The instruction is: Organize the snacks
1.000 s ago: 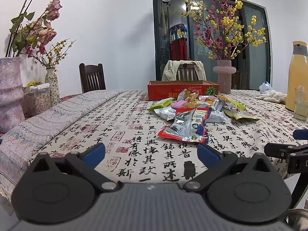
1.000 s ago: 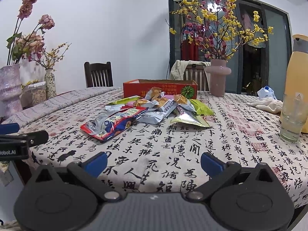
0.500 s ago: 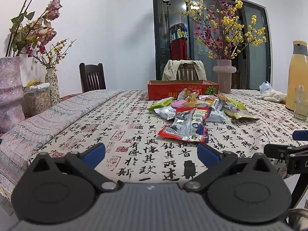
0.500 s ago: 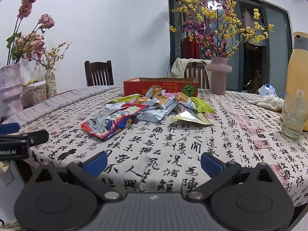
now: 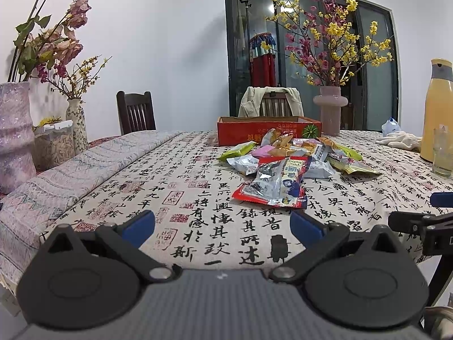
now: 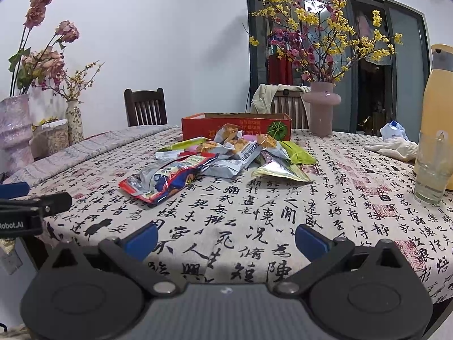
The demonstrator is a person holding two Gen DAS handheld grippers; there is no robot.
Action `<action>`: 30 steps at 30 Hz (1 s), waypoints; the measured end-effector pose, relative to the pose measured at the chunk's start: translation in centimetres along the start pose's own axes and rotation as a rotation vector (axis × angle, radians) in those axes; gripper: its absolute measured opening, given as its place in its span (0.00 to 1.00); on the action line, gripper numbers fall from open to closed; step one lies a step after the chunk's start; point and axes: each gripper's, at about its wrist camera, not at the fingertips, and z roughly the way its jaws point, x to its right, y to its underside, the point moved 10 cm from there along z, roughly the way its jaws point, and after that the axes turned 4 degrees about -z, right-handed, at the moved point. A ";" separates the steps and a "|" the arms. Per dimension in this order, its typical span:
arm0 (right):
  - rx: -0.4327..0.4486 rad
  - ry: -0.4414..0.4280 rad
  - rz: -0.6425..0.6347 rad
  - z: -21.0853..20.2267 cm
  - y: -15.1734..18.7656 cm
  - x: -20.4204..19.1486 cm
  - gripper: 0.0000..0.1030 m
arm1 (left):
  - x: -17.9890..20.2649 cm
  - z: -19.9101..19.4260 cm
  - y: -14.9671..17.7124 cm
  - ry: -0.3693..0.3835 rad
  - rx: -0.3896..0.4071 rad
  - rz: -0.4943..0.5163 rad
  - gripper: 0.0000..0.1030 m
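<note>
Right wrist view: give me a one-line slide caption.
Open right gripper faces a heap of snack packets before a red box.

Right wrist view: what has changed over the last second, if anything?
The right gripper has eased forward and a little to the right: the snack pile and red box sit slightly nearer and further left. Its jaws stay wide open and empty. The left gripper holds its place, open; no snack has moved.
</note>
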 end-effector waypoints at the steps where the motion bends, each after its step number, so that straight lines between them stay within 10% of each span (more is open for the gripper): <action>1: 0.000 0.000 0.000 0.0 0.0 0.0 1.00 | 0.0 0.0 0.0 0.001 0.000 0.000 1.00; 30: 0.090 0.017 0.012 1.1 -3.4 2.7 1.00 | -0.5 3.2 -3.7 -0.035 0.057 0.011 1.00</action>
